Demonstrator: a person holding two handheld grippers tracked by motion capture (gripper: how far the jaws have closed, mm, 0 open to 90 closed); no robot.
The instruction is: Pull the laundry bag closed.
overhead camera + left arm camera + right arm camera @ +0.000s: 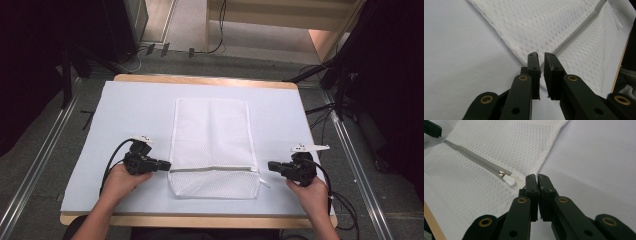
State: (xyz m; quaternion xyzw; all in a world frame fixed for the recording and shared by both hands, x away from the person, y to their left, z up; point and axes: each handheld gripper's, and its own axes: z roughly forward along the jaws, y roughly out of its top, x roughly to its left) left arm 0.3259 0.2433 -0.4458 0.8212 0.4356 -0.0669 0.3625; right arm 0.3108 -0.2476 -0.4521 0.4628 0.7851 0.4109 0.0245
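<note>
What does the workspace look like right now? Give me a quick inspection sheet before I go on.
Surface: pale grey mat laid over a wooden table.
Job's things: white mesh laundry bag lying flat at centre; grey zipper across its near end, closed, with the white pull tab at the right end.
Clutter: nothing seen.
Grippers: left tool at the bag's left edge by the zipper end, jaws slightly apart, holding nothing; right tool just off the bag's right edge, jaws shut, holding nothing.
Cables: black cable trailing from each tool; more on the floor.
Surroundings: grey carpet, floor rails, dark stands at both sides.
</note>
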